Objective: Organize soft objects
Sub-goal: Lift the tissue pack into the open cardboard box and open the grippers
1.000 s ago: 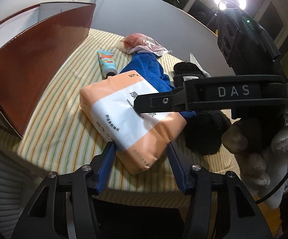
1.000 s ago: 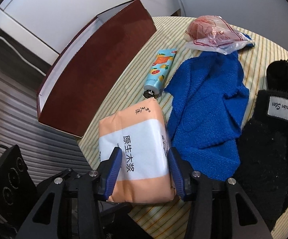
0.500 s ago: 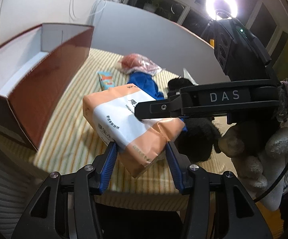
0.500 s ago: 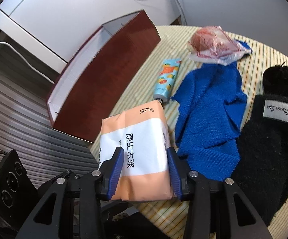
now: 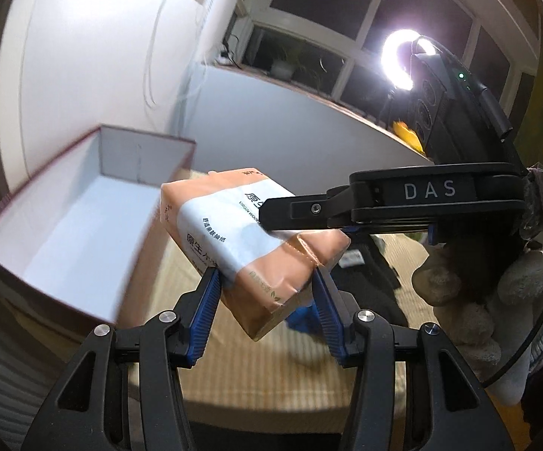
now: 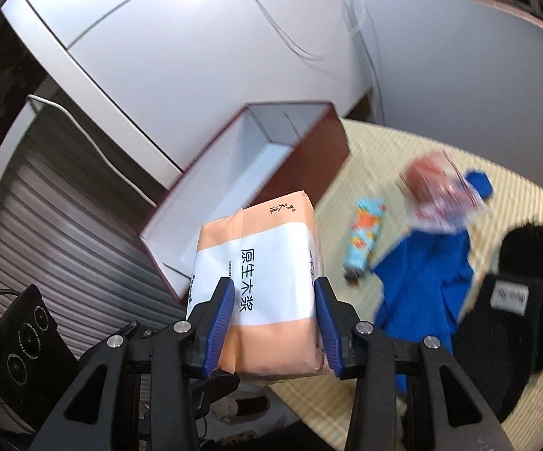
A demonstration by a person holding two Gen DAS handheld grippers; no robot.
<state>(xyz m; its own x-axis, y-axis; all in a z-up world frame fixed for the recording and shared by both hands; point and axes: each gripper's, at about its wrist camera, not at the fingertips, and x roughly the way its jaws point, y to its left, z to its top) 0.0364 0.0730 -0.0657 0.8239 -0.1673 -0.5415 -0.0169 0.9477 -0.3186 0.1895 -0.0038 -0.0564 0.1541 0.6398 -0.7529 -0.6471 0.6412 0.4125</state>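
Both grippers clamp one thing: a soft peach-and-white plastic-wrapped tissue pack (image 6: 260, 274), lifted clear of the yellow-striped counter (image 6: 380, 150). Right gripper (image 6: 271, 312): blue fingers (image 6: 220, 314) pressed on the pack's two long sides. Left gripper (image 5: 266, 310): fingers (image 5: 207, 312) pinching the near end of the same pack, wrapper creased there.

Open maroon cardboard box with white lining (image 5: 65, 203) lies at 9 to 10 o'clock of the pack in the left view, 11 o'clock in the right view; pack partly overlaps its rim in the picture.

Step in hand, as judged: carry the pack over the box and lower it in. Keep both hands moving together so the soft wrapper does not twist or slip; clear the near wall before descending; lay it flat along the box length, release only once it rests on the floor.

Hard to read: box floor beneath the pack is hidden. The blue terry towel (image 6: 425, 282), patterned tube (image 6: 363, 238), pink bagged item (image 6: 436, 188) and black fleece item (image 6: 515, 300) are motion-blurred. The hand on the right gripper is gloved and cut off at the left view's edge.
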